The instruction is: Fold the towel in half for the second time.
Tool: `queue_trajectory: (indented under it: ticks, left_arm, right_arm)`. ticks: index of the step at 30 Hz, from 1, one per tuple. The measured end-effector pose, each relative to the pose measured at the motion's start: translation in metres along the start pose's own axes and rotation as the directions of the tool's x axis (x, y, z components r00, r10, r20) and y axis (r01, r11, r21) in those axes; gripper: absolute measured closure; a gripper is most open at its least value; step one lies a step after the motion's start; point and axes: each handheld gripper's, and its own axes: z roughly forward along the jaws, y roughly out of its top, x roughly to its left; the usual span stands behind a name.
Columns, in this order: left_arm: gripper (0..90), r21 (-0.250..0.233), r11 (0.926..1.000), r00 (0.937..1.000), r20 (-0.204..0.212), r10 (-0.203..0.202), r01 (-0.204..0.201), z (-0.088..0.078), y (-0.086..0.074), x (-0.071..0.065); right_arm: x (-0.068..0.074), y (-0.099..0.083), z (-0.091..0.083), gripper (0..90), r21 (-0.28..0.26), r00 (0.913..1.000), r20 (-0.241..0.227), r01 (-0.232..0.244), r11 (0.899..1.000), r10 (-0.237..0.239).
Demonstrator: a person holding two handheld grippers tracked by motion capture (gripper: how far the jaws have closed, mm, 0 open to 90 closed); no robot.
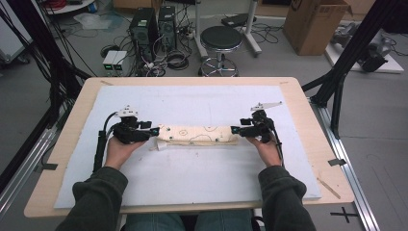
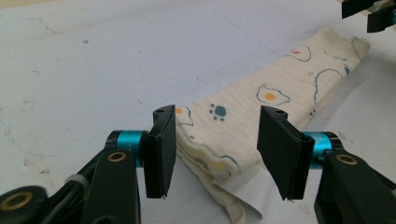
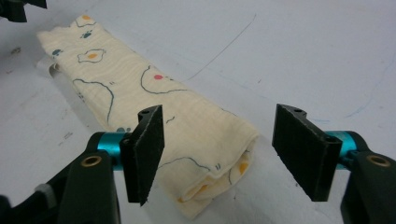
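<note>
Folded cloth (image 1: 197,135) lies flat on the worktop (image 1: 298,91); left gripper (image 1: 155,131) and right gripper (image 1: 234,129) at its ends, fingers open, gripping nothing.

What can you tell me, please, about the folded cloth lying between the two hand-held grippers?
The folded cloth is cream, crinkly fabric printed with fried eggs, paw prints and blue outlines. Folded into a long narrow strip of several layers, it lies flat across the pale blue mat. A small loop sticks out near its left end. Each end sits between open jaws of the left hand-held gripper and right hand-held gripper, unpinched.
</note>
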Motion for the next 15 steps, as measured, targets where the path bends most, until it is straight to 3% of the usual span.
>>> queue_trajectory:
  ticks: [15]
  left_arm:
    - [38.4,0.001,0.9994,0.999,0.028,0.034,-0.034,-0.02,-0.004,-0.01]
  right_arm:
    - [0.011,0.001,-0.012,22.5,-0.015,0.9997,-0.004,0.024,1.0,-0.024]
